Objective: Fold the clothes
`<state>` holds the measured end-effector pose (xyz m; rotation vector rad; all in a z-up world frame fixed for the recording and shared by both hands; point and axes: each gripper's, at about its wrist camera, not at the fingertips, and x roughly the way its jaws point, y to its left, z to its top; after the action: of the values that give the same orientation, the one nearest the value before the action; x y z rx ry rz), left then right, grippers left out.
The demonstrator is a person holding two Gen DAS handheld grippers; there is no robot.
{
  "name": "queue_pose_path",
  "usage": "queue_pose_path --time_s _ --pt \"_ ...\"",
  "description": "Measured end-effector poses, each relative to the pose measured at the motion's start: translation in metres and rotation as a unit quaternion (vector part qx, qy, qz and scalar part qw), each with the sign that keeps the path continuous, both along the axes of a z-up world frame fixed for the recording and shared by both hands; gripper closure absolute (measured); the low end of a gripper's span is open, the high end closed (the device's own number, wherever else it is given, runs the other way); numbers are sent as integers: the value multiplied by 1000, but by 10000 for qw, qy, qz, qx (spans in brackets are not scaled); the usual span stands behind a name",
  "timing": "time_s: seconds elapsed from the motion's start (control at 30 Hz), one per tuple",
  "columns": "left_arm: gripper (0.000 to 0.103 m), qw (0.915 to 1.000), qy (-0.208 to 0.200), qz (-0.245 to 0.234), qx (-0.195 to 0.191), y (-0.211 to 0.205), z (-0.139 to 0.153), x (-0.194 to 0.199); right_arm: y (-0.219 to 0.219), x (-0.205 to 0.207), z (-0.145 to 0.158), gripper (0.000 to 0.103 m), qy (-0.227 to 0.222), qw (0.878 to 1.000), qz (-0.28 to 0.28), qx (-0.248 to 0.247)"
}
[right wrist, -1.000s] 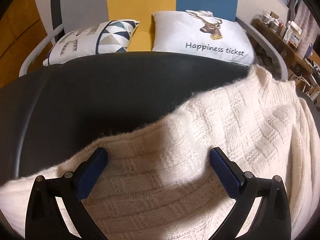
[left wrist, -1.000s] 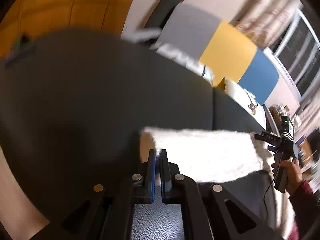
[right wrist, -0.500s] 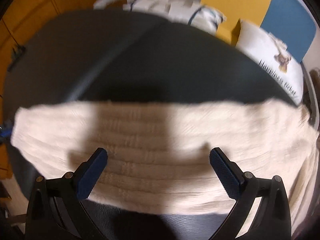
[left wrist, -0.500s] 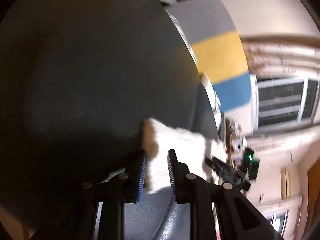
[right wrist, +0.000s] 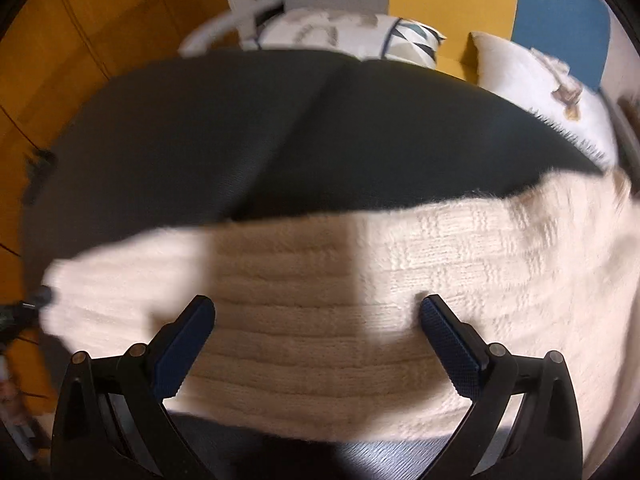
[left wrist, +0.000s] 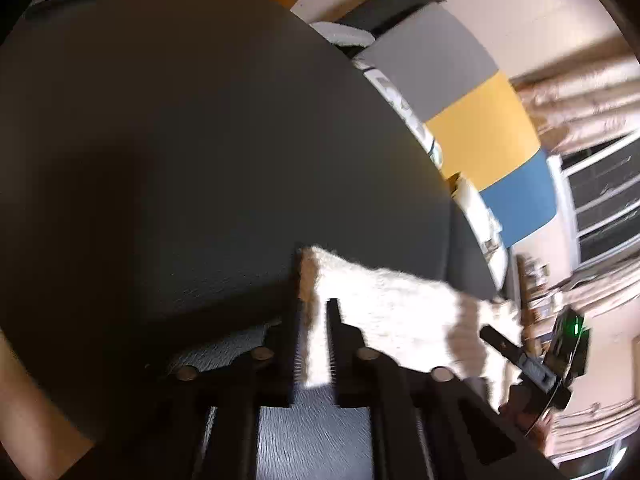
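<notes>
- My left gripper (left wrist: 314,344) let go of the cream sweater (right wrist: 360,300) about half a second ago; its jaws are now closing again, with the knit's edge between them, not yet visibly pinched.
- My right gripper (right wrist: 316,320) stays spread wide, holding nothing, and has swung from the sweater's body to its ribbed band.
- The sweater lies flat on the dark sofa seat (right wrist: 240,128), stretching from 9 to 3 o'clock in the right view.
- I judge this a re-grip before the next fold.

Warm indoor light, soft with motion blur

My views bend hard at their black fisheye edges; my tongs cast a broad shadow band across the cream sweater (right wrist: 460,248), the dark surface (left wrist: 180,160) swallows detail, and the window side smears bright.
</notes>
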<state>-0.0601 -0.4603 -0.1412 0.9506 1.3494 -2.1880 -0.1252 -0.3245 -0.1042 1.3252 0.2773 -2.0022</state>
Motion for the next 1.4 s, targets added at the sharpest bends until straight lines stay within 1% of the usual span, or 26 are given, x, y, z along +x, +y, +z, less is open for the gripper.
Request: queue_pose_path --time_s 0.07,0.1,0.13,0.2,0.27,0.33,0.4,0.47,0.53,0.67,0.73,0.77,0.8,0.83,0.87,0.9,0.97,1.0,1.07,1.13,1.17,1.23,1.27,1.3,1.37,1.4 --pt "90 9999 81 66 -28 2 7 10 20 6 9 0 39 9990 -84 -442" --pt "90 9999 103 83 -48 4 9 15 38 10 17 0 84 9979 -112 -629" --pt "90 9998 126 99 -68 7 12 19 67 19 30 0 188 9967 -140 -774" --pt "90 9997 205 47 -159 20 20 24 110 20 41 0 432 9961 -259 -724" --pt "90 9987 424 -189 -216 34 31 23 176 36 56 0 824 9936 -582 -506" --pt "90 9945 656 -794 -162 64 43 4 248 51 68 0 919 9897 -1014 -418" --pt "90 9835 823 -1611 11 110 48 -27 300 55 73 0 809 9857 -1376 -540" --pt "90 9686 847 -2296 431 161 43 -63 346 64 67 0 310 9837 -1544 -872" --pt "90 9532 788 -2803 817 211 34 -96 374 73 60 0 21 9785 -1695 -1176" --pt "90 9322 433 -3415 1122 306 24 -149 400 77 33 0 -171 9650 -2142 -1502" --pt "90 9302 80 -3575 829 332 21 -178 401 74 15 0 -251 9616 -2308 -1462" --pt "91 9308 -146 -3624 452 344 23 -189 400 72 5 0 -261 9621 -2358 -1345" --pt "91 9281 -251 -3714 -82 357 30 -194 397 71 -5 0 -261 9633 -2390 -1191" --pt "91 9216 -296 -3816 -649 370 38 -196 394 71 -14 0 -271 9651 -2389 -1039" --pt "91 9122 -298 -3896 -1231 383 47 -198 392 74 -20 0 -241 9677 -2339 -909" --pt "91 9035 -205 -3989 -1556 391 53 -200 389 77 -23 0 -180 9705 -2270 -793" --pt "91 8864 48 -4191 -1967 402 65 -201 383 81 -24 0 -16 9760 -2108 -538" --pt "91 8833 143 -4246 -1982 405 69 -207 380 81 -22 0 27 9777 -2054 -439" --pt "91 8859 135 -4253 -1846 403 65 -210 374 79 -11 0 234 9803 -1936 -322" --pt "91 8871 -30 -4296 -1686 397 54 -215 367 69 3 0 468 9820 -1793 -379" --pt "91 8889 -181 -4311 -1536 394 49 -217 363 62 9 0 530 9825 -1737 -407" --pt "91 8869 -612 -4392 -1294 388 24 -230 354 43 12 0 550 9853 -1584 -330" --pt "95 8845 -833 -4435 -1184 385 11 -237 350 35 8 0 507 9870 -1510 -231" --pt "95 8819 -787 -4487 -1217 383 7 -237 347 28 3 0 446 9884 -1450 -121" --pt "96 8720 -639 -4652 -1383 382 6 -232 345 9 -21 0 76 9896 -1408 268" --pt "96 8728 -601 -4660 -1323 378 6 -231 351 2 -35 0 -144 9882 -1461 429"
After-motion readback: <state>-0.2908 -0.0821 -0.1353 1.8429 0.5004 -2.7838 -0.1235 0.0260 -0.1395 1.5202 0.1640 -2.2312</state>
